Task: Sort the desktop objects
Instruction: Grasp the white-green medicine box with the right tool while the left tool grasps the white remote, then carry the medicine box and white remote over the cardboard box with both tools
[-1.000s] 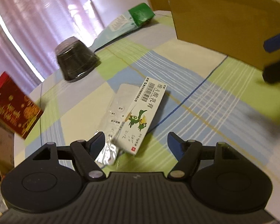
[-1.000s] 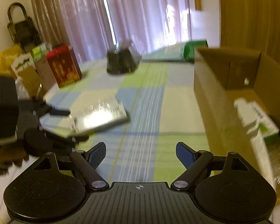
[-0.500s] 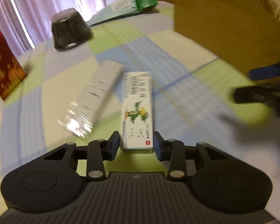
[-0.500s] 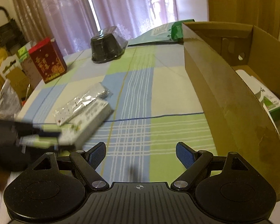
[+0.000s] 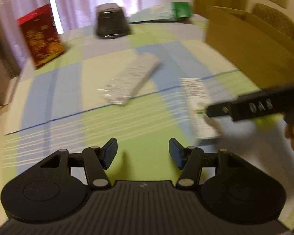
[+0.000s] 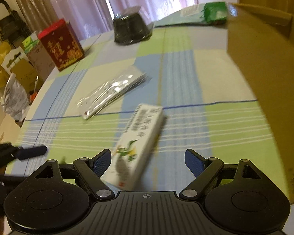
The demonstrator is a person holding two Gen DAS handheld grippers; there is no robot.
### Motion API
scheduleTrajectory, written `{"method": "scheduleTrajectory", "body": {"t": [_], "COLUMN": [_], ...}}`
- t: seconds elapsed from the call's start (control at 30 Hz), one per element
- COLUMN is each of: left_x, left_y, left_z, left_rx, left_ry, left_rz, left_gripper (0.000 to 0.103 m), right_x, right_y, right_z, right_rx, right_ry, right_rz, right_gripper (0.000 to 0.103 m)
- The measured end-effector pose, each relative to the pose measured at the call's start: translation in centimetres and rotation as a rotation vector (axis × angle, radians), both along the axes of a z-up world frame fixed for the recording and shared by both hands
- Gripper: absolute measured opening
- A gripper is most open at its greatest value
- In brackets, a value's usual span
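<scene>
The right tongs [image 6: 148, 159] stand wide open, gripping nothing, with the near end of the white medicine box [image 6: 138, 146] lying between the two blue pads. The box sits closer to the left pad [image 6: 102, 161] and may brush it, though motion blur makes contact hard to judge; the right pad is well clear of it. The box lies flat on the checked cloth of the bench [image 6: 182, 82]. Its long axis runs away from the tongs and tilts up to the right, with the barcode end farthest and the green bird print nearest the pads.

The left tongs [image 5: 142, 154] are also released, their pads spread apart over bare green cloth, touching nothing. In the left wrist view the same box [image 5: 198, 105] lies off to the right of these tongs, partly crossed by the dark bar of the other tool.

A clear-wrapped flat packet [image 6: 111, 92] lies just beyond the box, apart from it, its long axis likewise slanting up to the right. The open cardboard box [image 6: 264, 62] stands along the right side of the bench. Farther back are a black tub [image 6: 131, 27], a red carton [image 6: 61, 43] and a green-ended pouch [image 6: 213, 12].
</scene>
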State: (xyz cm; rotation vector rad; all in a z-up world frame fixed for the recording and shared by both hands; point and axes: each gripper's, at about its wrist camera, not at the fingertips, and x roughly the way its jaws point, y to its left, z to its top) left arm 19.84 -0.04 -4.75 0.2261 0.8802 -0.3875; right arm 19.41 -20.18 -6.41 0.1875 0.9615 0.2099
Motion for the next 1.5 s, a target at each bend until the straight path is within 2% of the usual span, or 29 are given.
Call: {"method": "scheduleTrajectory", "body": {"t": [0.17,0.33,0.37,0.4,0.43,0.5,0.73,0.93,0.97,1.03,1.07,1.13,1.17,1.23,1.33,1.5], "left_x": [1.2,2.3,2.5,2.7,3.0,3.7,7.3,11.0,11.5,12.2,12.4,12.7,12.7,12.0,9.7,2.9], "left_y": [3.0,3.9,3.8,3.6,3.4,2.6,-1.8,-5.3,-5.6,-6.0,-6.1,-6.2,-6.2,-6.3,-6.1,-5.1], "left_z": [0.7,0.7,0.7,0.7,0.6,0.5,-1.2,-3.6,-3.9,-4.1,-4.1,-4.0,-3.8,-3.6,-3.5,-3.0], "left_rx": [0.001,0.011,0.013,0.016,0.021,0.034,0.084,0.133,0.134,0.124,0.119,0.108,0.103,0.115,0.117,0.082], "left_ry": [-0.022,-0.039,-0.043,-0.048,-0.055,-0.07,-0.108,-0.101,-0.096,-0.094,-0.085,-0.059,-0.043,-0.022,0.012,0.056], "left_rz": [0.062,0.065,0.059,0.052,0.043,0.02,-0.094,-0.161,-0.17,-0.183,-0.186,-0.19,-0.192,-0.202,-0.208,-0.187], "left_gripper": [0.055,0.055,0.055,0.055,0.055,0.055,0.058,0.059,0.065,0.067,0.066,0.053,0.043,0.037,0.035,0.035], "right_x": [0.7,0.5,0.5,0.4,0.4,0.5,-0.1,-1.4,-1.6,-1.9,-2.0,-2.3,-2.5,-2.9,-3.5,-5.1], "right_y": [3.2,4.4,4.3,4.3,4.1,3.5,-0.1,-3.9,-4.3,-5.2,-5.4,-5.7,-5.8,-5.9,-6.2,-6.4], "right_z": [-1.5,-2.5,-2.5,-2.5,-2.5,-2.3,-1.8,-1.8,-1.9,-2.0,-2.0,-1.9,-1.8,-1.7,-1.5,-1.1], "right_rx": [-0.068,-0.152,-0.161,-0.171,-0.177,-0.172,-0.193,-0.179,-0.172,-0.159,-0.155,-0.145,-0.141,-0.132,-0.12,-0.111], "right_ry": [0.02,-0.003,-0.013,-0.022,-0.029,-0.033,-0.063,-0.052,-0.047,-0.041,-0.044,-0.046,-0.044,-0.04,-0.035,-0.029], "right_rz": [0.014,0.025,0.028,0.031,0.034,0.04,0.025,-0.02,-0.027,-0.036,-0.037,-0.04,-0.04,-0.04,-0.039,-0.029], "right_gripper": [0.085,0.083,0.07,0.06,0.045,0.038,0.037,0.037,0.037,0.037,0.037,0.037,0.037,0.037,0.037,0.037]}}
